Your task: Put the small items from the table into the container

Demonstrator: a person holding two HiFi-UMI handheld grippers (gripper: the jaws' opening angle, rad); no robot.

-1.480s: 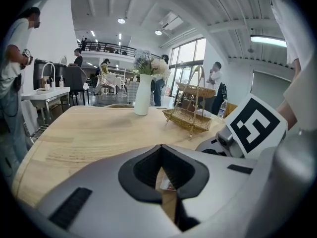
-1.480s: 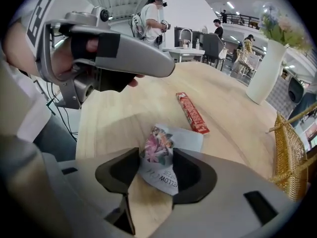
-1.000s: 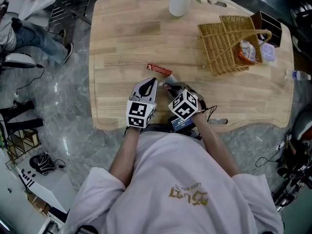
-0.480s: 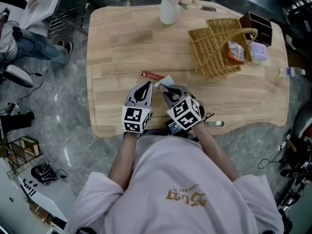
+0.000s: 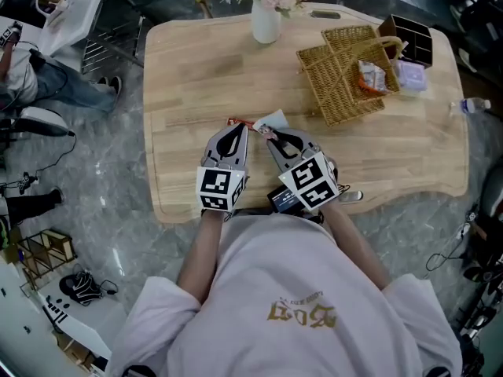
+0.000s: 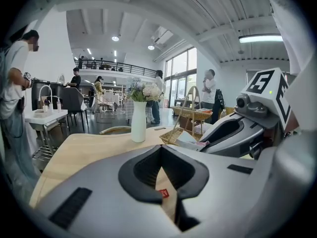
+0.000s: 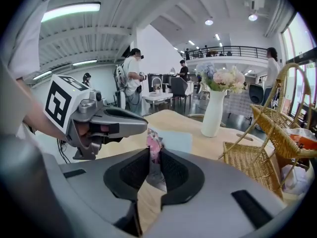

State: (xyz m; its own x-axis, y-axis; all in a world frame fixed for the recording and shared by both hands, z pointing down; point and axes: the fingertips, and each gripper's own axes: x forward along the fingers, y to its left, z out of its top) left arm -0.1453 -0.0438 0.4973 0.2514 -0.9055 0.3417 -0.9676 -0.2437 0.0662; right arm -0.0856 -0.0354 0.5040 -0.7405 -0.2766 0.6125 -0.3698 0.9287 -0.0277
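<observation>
My right gripper [image 5: 273, 134] is shut on a small pale-blue and pink packet [image 5: 270, 122], held above the table's near middle; in the right gripper view the packet [image 7: 157, 144] sticks up between the pads. Just to its left, my left gripper [image 5: 236, 130] is shut with nothing in it. A red snack bar [image 5: 235, 122] lies on the table at its tip, and shows through the jaw gap in the left gripper view [image 6: 162, 194]. The wicker basket [image 5: 336, 73] with a handle stands at the far right and holds a few packets [image 5: 371, 77].
A white vase of flowers [image 5: 266, 18] stands at the table's far edge. A black divided box [image 5: 410, 32] sits behind the basket. A plastic bottle [image 5: 471, 106] lies at the right edge. Several people stand about in the room beyond.
Both grippers have risen from the table and moved a little farther in. The right one has carried the packet up with it.
</observation>
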